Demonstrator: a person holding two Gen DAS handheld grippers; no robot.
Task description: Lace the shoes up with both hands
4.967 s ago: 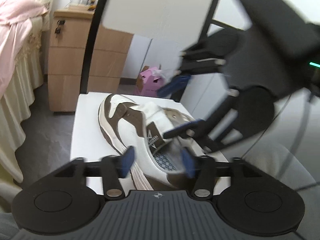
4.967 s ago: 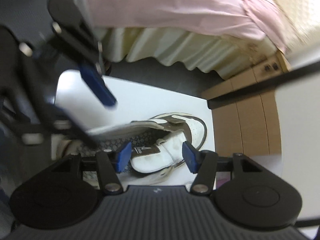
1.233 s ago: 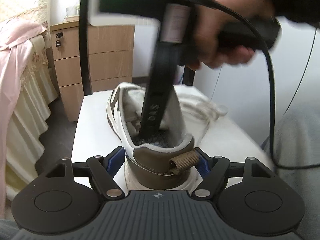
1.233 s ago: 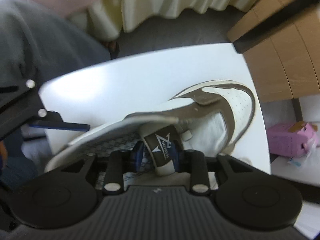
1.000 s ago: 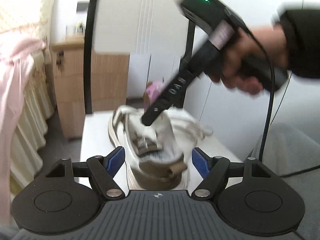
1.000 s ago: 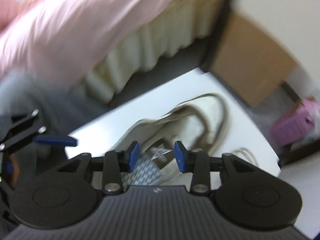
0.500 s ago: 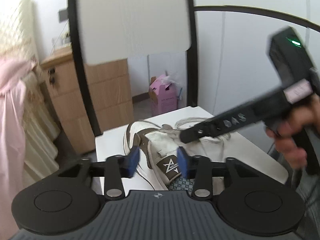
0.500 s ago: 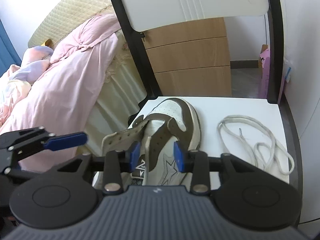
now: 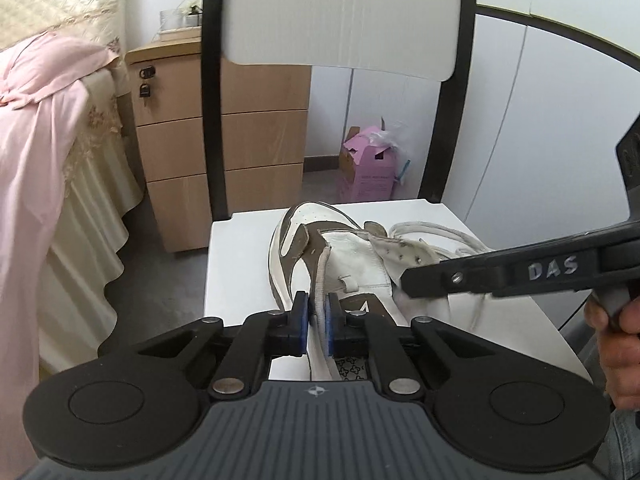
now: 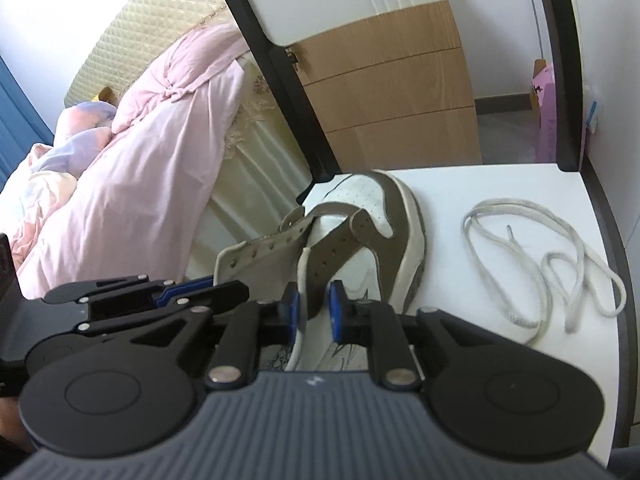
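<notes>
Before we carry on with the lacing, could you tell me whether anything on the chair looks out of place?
Yes: the shoe has no lace in it. The lace lies in a loose tangle on the chair seat, apart from the shoe. The shoe's eyelet flaps are splayed open, each pinched by one pair of tongs, left and right.

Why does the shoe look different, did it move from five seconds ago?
Yes. The shoe lay on its side by the chair seat's front; now it stands upright, toe toward the chair back.
</notes>
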